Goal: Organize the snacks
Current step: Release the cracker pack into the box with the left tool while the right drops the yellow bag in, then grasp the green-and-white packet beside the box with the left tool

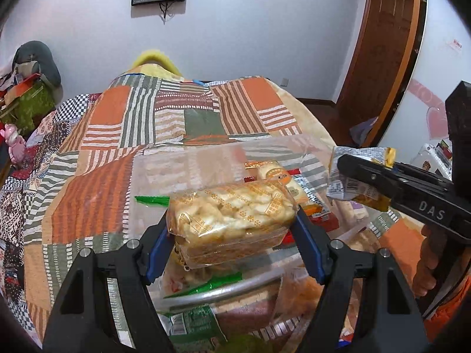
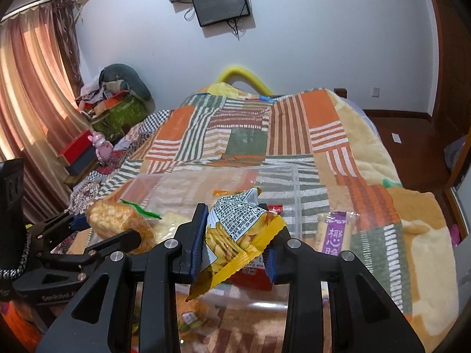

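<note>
So the whole setup sits on a bed point(image 2: 368, 147) with a patchwork blanket point(image 1: 123, 135) in orange, green and striped squares. The far half of the blanket is bare, loads of open room there. On the right the bed edge drops off to dark wood floor point(image 2: 412, 141), and on the left there's clutter along the curtain side, boxes and a pink toy point(image 2: 101, 147) just beside the bed.

Next biggest thing is a clear plastic bin point(image 2: 295, 188) sitting on the blanket at the near end. Its far wall and right wall stand up straight, and a rounded near rim point(image 1: 235, 289) shows right below the claws. Inside it are loose snack packets: a red one point(image 2: 253, 276), something with a green wrapper point(image 1: 153, 200), a pale round-labelled pack point(image 1: 279, 176). Can't read most of them. Outside the bin, just beside its right wall, a purple-labelled wafer pack point(image 2: 335, 232) lies flat on the blanket.

The left claw point(image 1: 232, 232) has its blue pads pressed on both ends of a clear-wrapped block of puffed rice cake point(image 1: 232, 214), held up over the bin's near part, jaws about half spread because the pack is wide.

The right claw point(image 2: 235, 244) is squeezed much narrower on a yellow chips bag point(image 2: 244, 235) with a white printed back, crumpled, also up in the air above the bin. A hand point(image 1: 432, 261) shows on its handle in the left view.
</note>
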### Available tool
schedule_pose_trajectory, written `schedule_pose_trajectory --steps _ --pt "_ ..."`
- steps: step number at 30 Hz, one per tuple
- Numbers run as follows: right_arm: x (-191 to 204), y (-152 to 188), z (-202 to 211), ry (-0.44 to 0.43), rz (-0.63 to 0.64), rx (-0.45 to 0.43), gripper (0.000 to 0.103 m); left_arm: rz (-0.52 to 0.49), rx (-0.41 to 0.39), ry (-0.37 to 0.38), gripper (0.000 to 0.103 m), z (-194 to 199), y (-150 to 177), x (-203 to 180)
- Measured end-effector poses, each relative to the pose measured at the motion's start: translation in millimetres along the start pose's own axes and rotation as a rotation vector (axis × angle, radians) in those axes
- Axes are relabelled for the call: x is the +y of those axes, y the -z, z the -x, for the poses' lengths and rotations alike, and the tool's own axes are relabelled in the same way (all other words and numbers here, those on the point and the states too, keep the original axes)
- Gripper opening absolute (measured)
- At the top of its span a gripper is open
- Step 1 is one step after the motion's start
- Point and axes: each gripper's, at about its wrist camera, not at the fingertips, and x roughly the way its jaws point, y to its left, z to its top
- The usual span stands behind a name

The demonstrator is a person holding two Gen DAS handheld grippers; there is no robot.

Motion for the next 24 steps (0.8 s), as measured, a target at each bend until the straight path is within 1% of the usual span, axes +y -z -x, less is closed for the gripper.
schedule_pose_trajectory --steps 4,8,10,14,15,17,24 --pt "0.8 3.3 -7.1 0.004 0.011 0.026 0.031 -0.007 0.015 0.005 0.074 -8.7 0.9 -0.7" --pt "1.8 6.2 -10.1 0.004 0.019 0.060 0.032 -0.017 0.058 0.007 0.075 -16.5 3.7 -4.8" --pt "1.6 6.2 -8.5 0.004 0.021 0.066 0.032 -0.031 0.062 0.002 0.075 -15.4 5.7 -8.4" --pt "3.1 5.9 1.1 0.019 0.033 0.050 0.044 -0.050 0.073 0.000 0.075 -10.9 7.5 -13.5" --pt "4.5 5.6 5.8 0.024 0.039 0.042 0.047 -0.051 0.071 0.002 0.075 -8.0 7.8 -13.7" --pt "5.3 4.5 12.7 0.020 0.044 0.031 0.049 -0.054 0.053 -0.007 0.076 0.3 6.9 -13.4" --pt "15.1 4.8 37.4 -0.007 0.057 0.002 0.055 -0.027 -0.018 -0.020 0.084 39.5 1.7 -4.6"
